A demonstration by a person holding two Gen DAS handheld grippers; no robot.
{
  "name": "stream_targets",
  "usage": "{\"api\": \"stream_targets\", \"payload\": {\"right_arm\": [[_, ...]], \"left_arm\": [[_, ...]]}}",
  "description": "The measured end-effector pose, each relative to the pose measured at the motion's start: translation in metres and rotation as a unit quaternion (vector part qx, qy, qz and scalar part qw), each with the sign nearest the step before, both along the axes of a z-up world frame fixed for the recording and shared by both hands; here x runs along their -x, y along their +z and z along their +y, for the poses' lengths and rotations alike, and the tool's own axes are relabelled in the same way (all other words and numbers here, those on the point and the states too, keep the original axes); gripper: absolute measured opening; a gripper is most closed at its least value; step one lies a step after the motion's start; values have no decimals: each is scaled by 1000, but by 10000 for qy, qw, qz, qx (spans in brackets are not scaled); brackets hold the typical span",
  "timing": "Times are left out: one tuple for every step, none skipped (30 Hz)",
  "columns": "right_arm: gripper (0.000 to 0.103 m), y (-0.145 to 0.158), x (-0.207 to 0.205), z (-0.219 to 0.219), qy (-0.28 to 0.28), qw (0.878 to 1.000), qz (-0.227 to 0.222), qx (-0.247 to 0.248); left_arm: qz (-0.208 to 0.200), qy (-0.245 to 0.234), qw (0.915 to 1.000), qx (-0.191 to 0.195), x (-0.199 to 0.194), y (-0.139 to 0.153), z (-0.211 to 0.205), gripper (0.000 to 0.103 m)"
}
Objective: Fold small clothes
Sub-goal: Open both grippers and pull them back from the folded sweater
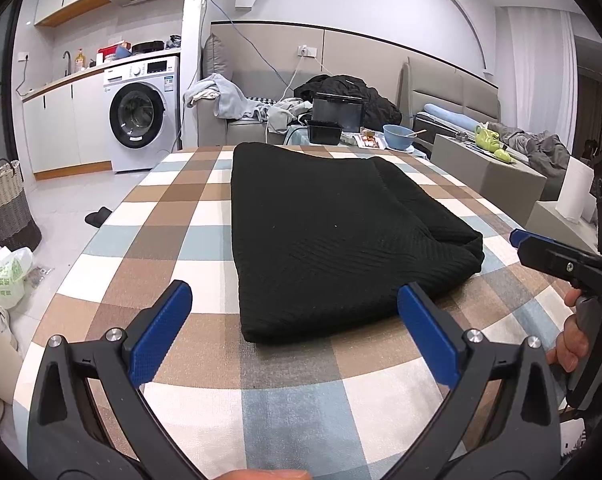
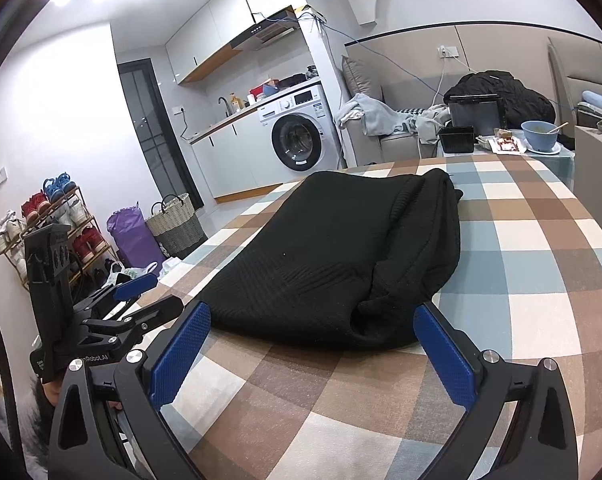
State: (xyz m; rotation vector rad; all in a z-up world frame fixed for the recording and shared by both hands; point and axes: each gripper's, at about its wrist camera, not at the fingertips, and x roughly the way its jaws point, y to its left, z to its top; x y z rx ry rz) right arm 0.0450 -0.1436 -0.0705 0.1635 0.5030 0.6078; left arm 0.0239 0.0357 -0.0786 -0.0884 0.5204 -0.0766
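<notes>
Centre of both wrist views: folded black ribbed-knit garment [image 1: 333, 236] lying flat on the checked brown, blue and white tabletop [image 1: 149, 240], looser bunched fold along its right edge. Near edge sits just ahead of both claws.

Left claw [image 1: 295, 334], lower part of the left wrist view: blue pads wide apart, gripping nothing, just above the cloth-covered surface. Right pad tip overlaps the garment's near right corner in the picture; contact can't be confirmed.

Right claw [image 2: 313, 354], lower part of the right wrist view: also wide open, empty. Garment's bunched near corner lies between the pad tips, just ahead; touching or not, can't tell.

Each claw shows in the other's view: right one at the right edge, with a hand [image 1: 577, 336] on its grip, left one at lower left.

Background: white front-loading washing machine [image 1: 143, 114] upper left, blue bowl [image 1: 399, 136] at the far end.
</notes>
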Motion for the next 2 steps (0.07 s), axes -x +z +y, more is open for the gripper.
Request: {"api": "stream_targets", "payload": {"right_arm": [[103,0,0,0,0,10000,7,-1],[103,0,0,0,-1,10000,9,-4]], "left_arm": [[5,-3,10000,11,-1,0,1,102],[9,1,10000,16,-1,0,1,102]]}}
